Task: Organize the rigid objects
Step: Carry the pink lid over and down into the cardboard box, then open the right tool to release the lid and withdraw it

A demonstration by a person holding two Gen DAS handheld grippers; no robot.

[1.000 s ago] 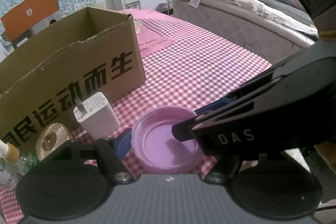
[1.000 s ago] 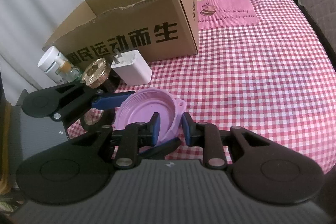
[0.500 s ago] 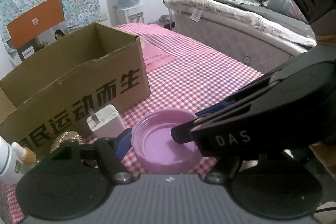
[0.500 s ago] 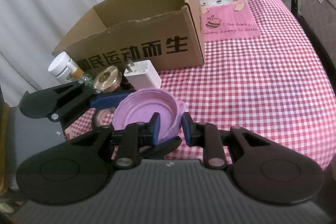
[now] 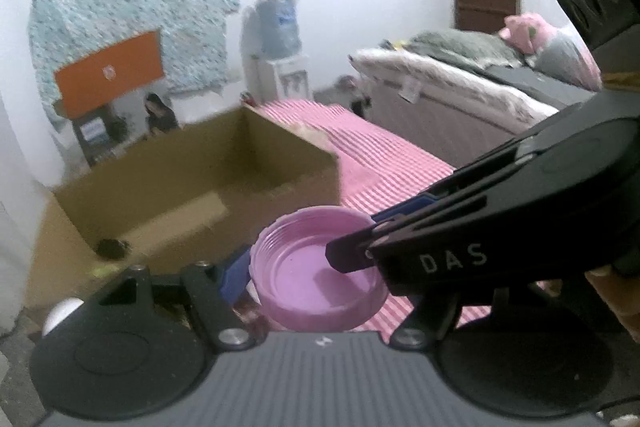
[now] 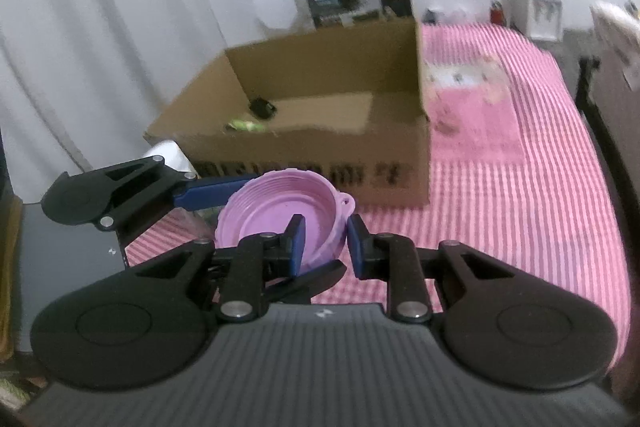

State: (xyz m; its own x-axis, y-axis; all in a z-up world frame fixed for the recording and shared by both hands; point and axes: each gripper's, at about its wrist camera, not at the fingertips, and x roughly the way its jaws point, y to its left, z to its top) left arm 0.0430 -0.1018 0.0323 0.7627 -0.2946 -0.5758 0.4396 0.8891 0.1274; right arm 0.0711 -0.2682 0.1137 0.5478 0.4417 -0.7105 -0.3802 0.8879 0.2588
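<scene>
A purple plastic lid (image 5: 304,279) (image 6: 272,203), hollow side up, hangs above the pink checked cloth in front of the open cardboard box (image 5: 192,187) (image 6: 320,115). My left gripper (image 5: 316,263) spans the lid; its blue finger (image 5: 236,275) (image 6: 208,193) presses the far rim, and the other finger is mostly hidden under the right gripper. My right gripper (image 6: 326,241) is shut on the near rim of the lid, and its black body (image 5: 460,251) crosses the left wrist view. A small black thing (image 6: 262,107) and a green thing (image 6: 244,125) lie in the box.
A white round cap (image 6: 168,153) stands left of the box by a white curtain (image 6: 100,47). The checked cloth (image 6: 520,187) runs right of the box. A bed (image 5: 460,99) is at the right, a water dispenser (image 5: 276,39) at the back wall.
Both grippers have risen together with the purple lid off the cloth. The box's inside now shows; the white charger and gold disc have dropped out of view.
</scene>
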